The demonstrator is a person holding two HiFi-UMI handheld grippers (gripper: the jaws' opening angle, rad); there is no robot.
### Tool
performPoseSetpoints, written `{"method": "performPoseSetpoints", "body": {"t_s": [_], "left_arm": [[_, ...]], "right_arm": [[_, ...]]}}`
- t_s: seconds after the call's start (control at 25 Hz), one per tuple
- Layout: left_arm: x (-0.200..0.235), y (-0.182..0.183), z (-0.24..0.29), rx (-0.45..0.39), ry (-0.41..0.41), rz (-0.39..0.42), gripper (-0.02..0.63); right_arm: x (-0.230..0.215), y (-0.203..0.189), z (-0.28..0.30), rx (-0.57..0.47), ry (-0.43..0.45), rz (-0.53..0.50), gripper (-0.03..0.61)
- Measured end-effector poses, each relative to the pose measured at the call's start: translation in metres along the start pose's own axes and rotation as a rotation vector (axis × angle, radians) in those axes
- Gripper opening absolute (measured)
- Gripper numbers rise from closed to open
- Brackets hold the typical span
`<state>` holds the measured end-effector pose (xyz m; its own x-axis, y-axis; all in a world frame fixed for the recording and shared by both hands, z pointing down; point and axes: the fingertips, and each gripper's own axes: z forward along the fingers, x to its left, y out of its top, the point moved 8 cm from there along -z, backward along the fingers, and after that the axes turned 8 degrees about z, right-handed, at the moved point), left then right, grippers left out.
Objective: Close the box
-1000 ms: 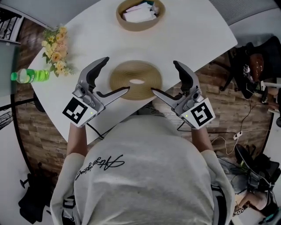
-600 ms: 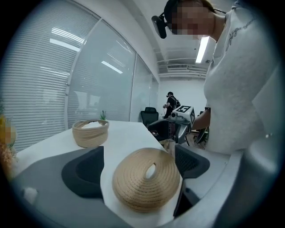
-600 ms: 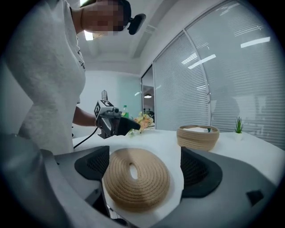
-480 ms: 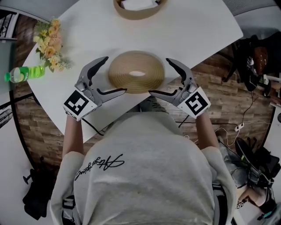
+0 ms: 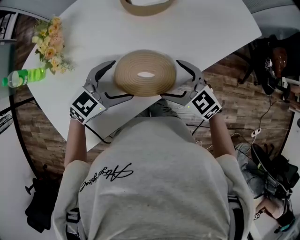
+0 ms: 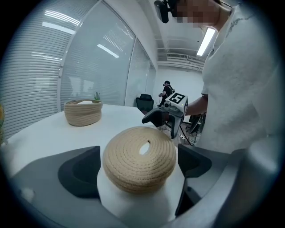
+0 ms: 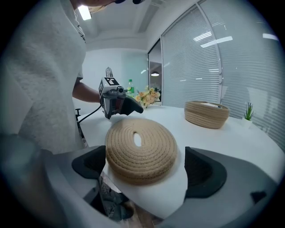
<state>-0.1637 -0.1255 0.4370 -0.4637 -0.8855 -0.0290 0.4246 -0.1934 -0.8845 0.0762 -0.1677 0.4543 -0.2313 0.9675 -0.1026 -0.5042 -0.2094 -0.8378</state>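
A round woven lid (image 5: 145, 72) with a small slot in its middle lies flat on the white table (image 5: 211, 33), near the front edge. My left gripper (image 5: 122, 78) flanks its left side and my right gripper (image 5: 170, 78) its right side. Both sets of jaws are opening, with the lid between them and gaps at the pads. In the left gripper view the lid (image 6: 140, 158) sits between the dark pads (image 6: 80, 171); the right gripper view shows the lid (image 7: 141, 149) likewise. The open woven basket (image 5: 145, 7) stands at the far side, with white contents.
A bunch of yellow flowers (image 5: 49, 44) and a green bottle (image 5: 23, 77) lie at the table's left edge. The table's front edge runs just under the lid, with the person's body behind it. Cables and bags lie on the wooden floor at right.
Both grippers moved forward and inward until their jaws straddle the lid from either side. The jaws have spread wider. The lid has not shifted on the table.
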Motion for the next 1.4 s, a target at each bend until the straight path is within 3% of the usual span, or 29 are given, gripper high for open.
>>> {"method": "performPoseSetpoints", "body": {"t_s": [0.16, 0.68, 1.2, 1.4], "left_arm": [[-0.002, -0.009, 0.004, 0.064, -0.034, 0.01, 0.518], [0.005, -0.019, 0.009, 0.127, -0.059, -0.013, 0.518], [0.005, -0.019, 0.014, 0.174, -0.03, 0.002, 0.515], [0.005, -0.011, 0.01, 0.112, -0.004, -0.001, 0.515]], "right_arm": [[-0.004, -0.004, 0.005, 0.049, 0.024, 0.034, 0.545], [-0.005, -0.005, 0.016, 0.166, 0.061, 0.031, 0.549], [-0.004, -0.001, 0.018, 0.127, 0.02, 0.035, 0.532], [0.0, 0.003, 0.014, 0.108, 0.001, 0.045, 0.531]]}}
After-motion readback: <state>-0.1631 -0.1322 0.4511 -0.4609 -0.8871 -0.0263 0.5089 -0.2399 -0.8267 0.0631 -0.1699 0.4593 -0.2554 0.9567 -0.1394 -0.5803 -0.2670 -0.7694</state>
